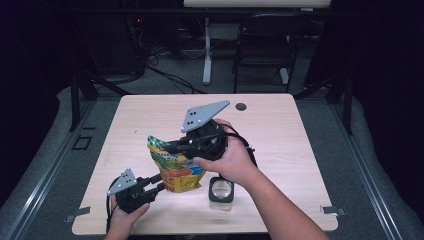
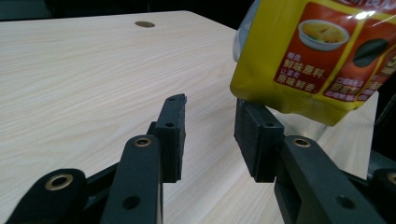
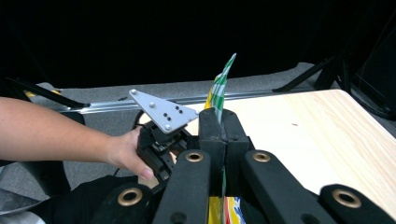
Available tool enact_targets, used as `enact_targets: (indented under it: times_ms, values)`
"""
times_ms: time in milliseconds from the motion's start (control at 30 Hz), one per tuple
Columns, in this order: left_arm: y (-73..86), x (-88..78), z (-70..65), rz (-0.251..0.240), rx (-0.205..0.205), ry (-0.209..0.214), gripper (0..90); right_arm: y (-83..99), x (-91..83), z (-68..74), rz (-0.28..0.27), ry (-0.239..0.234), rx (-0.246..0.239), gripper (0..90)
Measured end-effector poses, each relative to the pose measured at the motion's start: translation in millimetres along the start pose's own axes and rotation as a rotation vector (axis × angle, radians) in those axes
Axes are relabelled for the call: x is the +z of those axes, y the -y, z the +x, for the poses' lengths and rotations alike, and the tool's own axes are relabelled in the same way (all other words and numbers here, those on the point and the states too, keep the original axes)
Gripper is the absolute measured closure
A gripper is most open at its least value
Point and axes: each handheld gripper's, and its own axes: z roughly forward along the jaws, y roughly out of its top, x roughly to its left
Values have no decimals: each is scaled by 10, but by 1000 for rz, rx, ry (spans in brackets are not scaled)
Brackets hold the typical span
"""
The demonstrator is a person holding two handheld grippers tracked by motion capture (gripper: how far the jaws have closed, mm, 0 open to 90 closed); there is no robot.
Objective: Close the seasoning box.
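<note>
Around us the room is dark, with cables and a chair [image 1: 265, 45] on the grey floor beyond the pale wooden table [image 1: 150, 115], which has a small round hole [image 1: 241, 106] near its far edge. At the left we see the left gripper [image 1: 159, 184] low near the table's near edge, its jaws parted; one pad [image 2: 254, 135] sits just under the pouch's bottom corner, though we cannot tell if it touches. The pouch [image 1: 175, 167], yellow and printed, hangs upright above the table. Its contents are hidden from us. The right gripper [image 1: 170, 146] has its jaws clamped together on the pouch's top edge. Behind the right hand [image 1: 232, 160] a small black-rimmed round thing [image 1: 221, 190] lies on the table, partly covered and hard to identify.
</note>
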Motion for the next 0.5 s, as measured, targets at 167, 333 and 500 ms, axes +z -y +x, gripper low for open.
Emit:
enact_targets:
  times_ms: [167, 333, 500]
  values:
    - [-15, -17, -47, 0, 8, -97, 662, 17, 1, -11, 7, 21, 1, 900]
    - [-12, 20, -149, 33, 51, -134, 662, 32, -6, -17, -3, 30, 14, 900]
    - [-10, 46, -270, 24, 62, -186, 662, 22, -14, -4, -11, 50, 25, 900]
